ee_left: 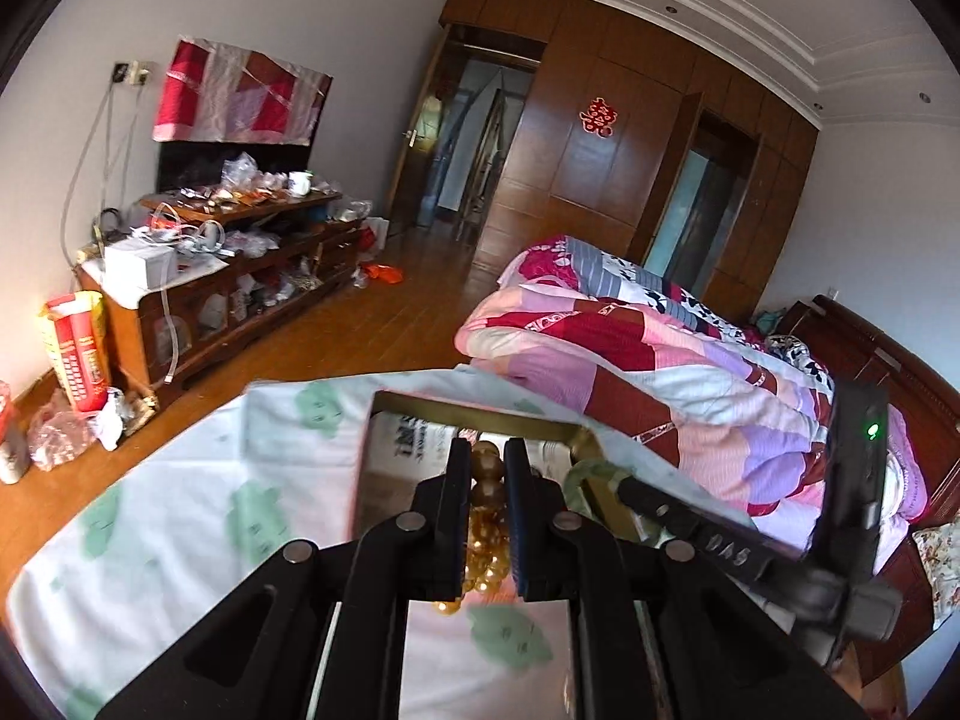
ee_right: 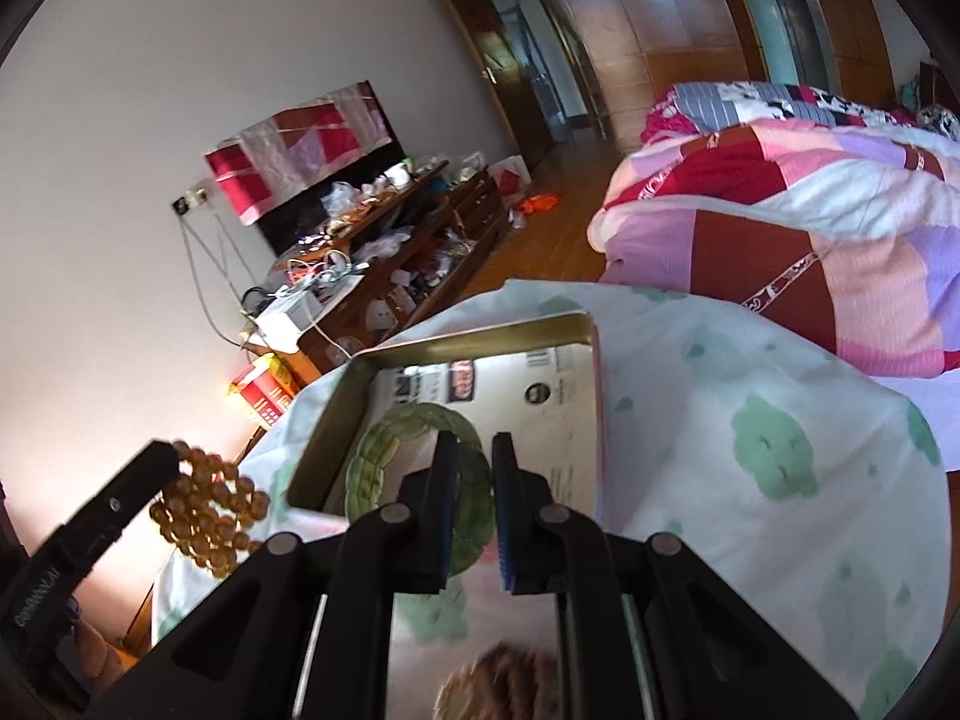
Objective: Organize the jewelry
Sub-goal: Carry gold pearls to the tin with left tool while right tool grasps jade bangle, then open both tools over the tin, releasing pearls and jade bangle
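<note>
Right wrist view: the right gripper (ee_right: 471, 480) pinches the stiff, slippery green bangle (ee_right: 384, 450) over the tin box (ee_right: 480, 333). The left gripper (ee_left: 487, 468) clamps limp amber beads (ee_left: 487, 510); they look best held mid-strand.

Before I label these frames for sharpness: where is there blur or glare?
Left wrist view: cloth edges and tin rim smeared; beads in the left gripper fairly sharp. Right wrist view: bangle and tin soft, warm glare at lower left, fisheye bending the walls.

A home bedroom: a bed (ee_left: 690, 372) with a patchwork quilt (ee_left: 630, 348), a wooden wardrobe (ee_left: 606, 138) behind it, a cluttered low cabinet (ee_left: 240, 264) across the floor.
</note>
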A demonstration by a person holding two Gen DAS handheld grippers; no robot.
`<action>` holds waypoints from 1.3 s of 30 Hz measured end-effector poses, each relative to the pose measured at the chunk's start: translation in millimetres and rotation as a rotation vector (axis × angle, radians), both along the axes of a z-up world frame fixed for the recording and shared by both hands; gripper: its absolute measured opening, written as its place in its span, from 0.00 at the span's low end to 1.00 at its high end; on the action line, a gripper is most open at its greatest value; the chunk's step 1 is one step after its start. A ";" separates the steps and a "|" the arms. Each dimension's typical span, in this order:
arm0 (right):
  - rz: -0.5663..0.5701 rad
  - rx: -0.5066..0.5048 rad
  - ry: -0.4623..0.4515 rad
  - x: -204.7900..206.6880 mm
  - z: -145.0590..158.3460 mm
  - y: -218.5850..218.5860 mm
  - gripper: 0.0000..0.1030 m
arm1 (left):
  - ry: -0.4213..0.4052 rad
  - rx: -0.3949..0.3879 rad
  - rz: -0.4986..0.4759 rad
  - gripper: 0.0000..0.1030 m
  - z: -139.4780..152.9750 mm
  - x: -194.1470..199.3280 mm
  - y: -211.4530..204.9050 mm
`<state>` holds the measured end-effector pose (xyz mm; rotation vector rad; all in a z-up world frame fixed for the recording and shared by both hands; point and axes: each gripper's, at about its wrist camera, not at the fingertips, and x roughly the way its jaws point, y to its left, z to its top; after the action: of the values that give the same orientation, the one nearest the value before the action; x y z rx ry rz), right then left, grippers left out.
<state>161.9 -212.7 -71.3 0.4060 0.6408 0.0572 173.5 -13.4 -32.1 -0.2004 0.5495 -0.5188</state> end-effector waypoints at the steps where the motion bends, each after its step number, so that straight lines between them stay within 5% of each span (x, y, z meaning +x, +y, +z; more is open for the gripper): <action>1: -0.012 -0.006 0.010 9.4 -4.1 -2.2 0.14 | 0.006 -0.003 -0.006 0.09 -3.1 7.3 -4.8; 6: -0.045 -0.010 0.050 29.2 -22.5 -13.1 0.14 | 0.057 0.025 -0.017 0.09 -26.0 36.8 -29.2; 18: -0.021 -0.002 0.051 30.9 -34.8 -15.4 0.18 | 0.154 0.242 0.039 0.11 -58.5 49.6 -56.6; 21: -0.024 0.024 0.027 26.5 -31.9 -17.6 0.25 | 0.169 0.296 0.060 0.19 -64.0 51.7 -59.7; 25: -0.071 0.017 -0.053 13.0 -19.9 -22.6 0.48 | 0.150 0.297 0.089 0.38 -60.8 50.3 -56.4; 28: -0.091 -0.012 -0.084 9.2 -13.6 -22.1 0.49 | 0.126 0.297 0.128 0.54 -57.0 49.2 -52.2; 39: -0.142 -0.140 -0.077 3.3 -7.2 -14.7 0.49 | 0.077 0.335 0.187 0.55 -41.6 32.3 -47.0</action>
<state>165.2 -227.5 -78.5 0.3120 0.5353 -0.1061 205.7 -60.4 -73.7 0.0477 0.6769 -0.2331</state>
